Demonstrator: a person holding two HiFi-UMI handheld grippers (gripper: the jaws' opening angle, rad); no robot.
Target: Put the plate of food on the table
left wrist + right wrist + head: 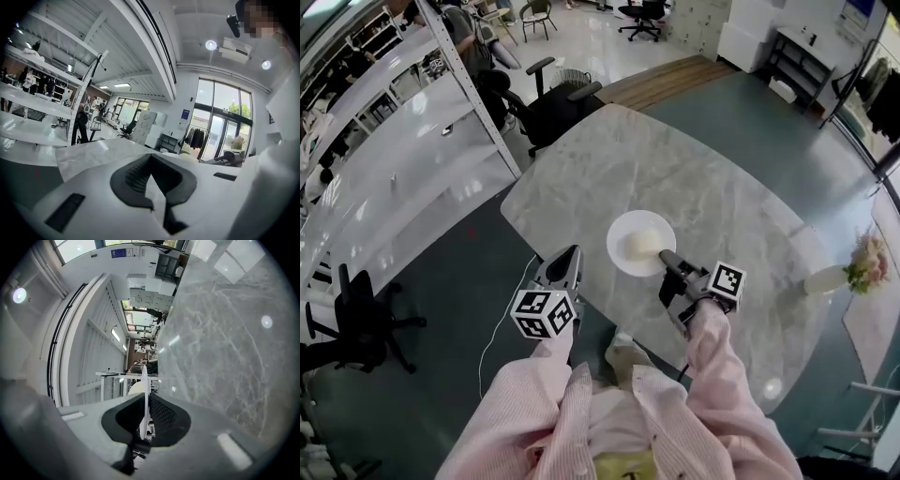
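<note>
A round white plate [623, 255] with a pale bun-like lump of food [643, 243] lies on the grey marble table [675, 169], near its front edge. My right gripper [667, 256] is shut on the plate's near right rim. In the right gripper view the plate rim [144, 380] runs edge-on between the black pads, with the food [133, 389] to its left and the marble table [225, 343] to its right. My left gripper [573, 256] hovers at the table's front left edge, apart from the plate. It is shut and holds nothing [151, 157].
A white vase of pink flowers [861, 266] lies on its side at the table's right edge. A black office chair [548, 108] stands at the far side. White shelving [403, 159] runs along the left, with another black chair [356, 328] on the dark floor.
</note>
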